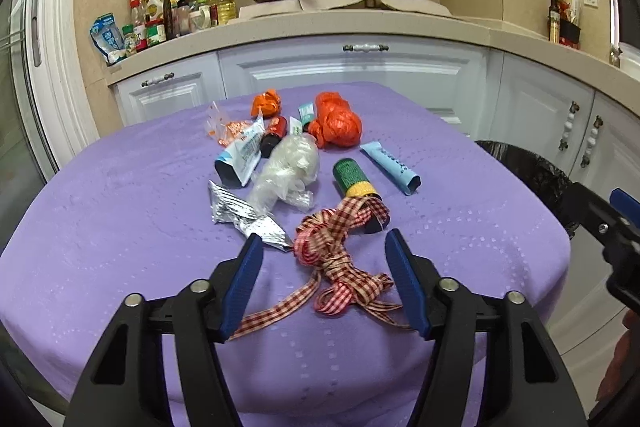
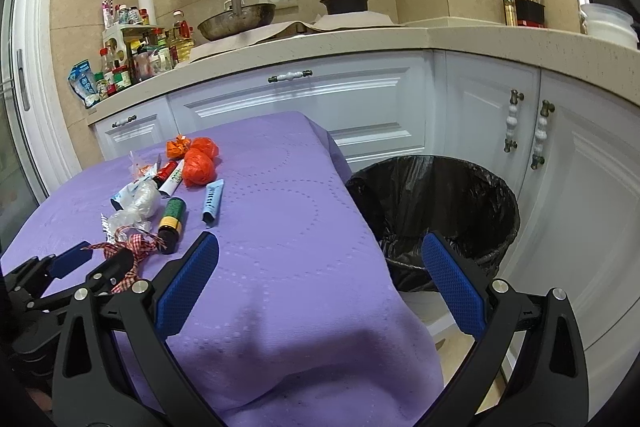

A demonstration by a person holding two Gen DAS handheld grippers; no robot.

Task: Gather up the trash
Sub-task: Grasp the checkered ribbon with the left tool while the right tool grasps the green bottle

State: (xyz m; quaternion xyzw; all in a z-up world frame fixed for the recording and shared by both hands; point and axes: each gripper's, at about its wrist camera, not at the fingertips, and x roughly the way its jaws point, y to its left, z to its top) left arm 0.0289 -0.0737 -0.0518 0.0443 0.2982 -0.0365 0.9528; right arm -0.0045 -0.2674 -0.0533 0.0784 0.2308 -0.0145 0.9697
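Left claw [image 1: 324,247] half open around checked ribbon [image 1: 340,263], pads not pressing.
Right claw [image 2: 320,259] wide and empty above purple desk [image 2: 280,227] edge. Ribbon on desk near green bottle [image 1: 352,179]; black-lined bin [image 2: 440,203] beside desk.

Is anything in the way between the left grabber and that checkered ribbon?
Nothing visible. The checkered ribbon lies on the purple tablecloth, already between the fingers of the left gripper, which do not press on it. The foil wrapper and green bottle lie just beyond it.
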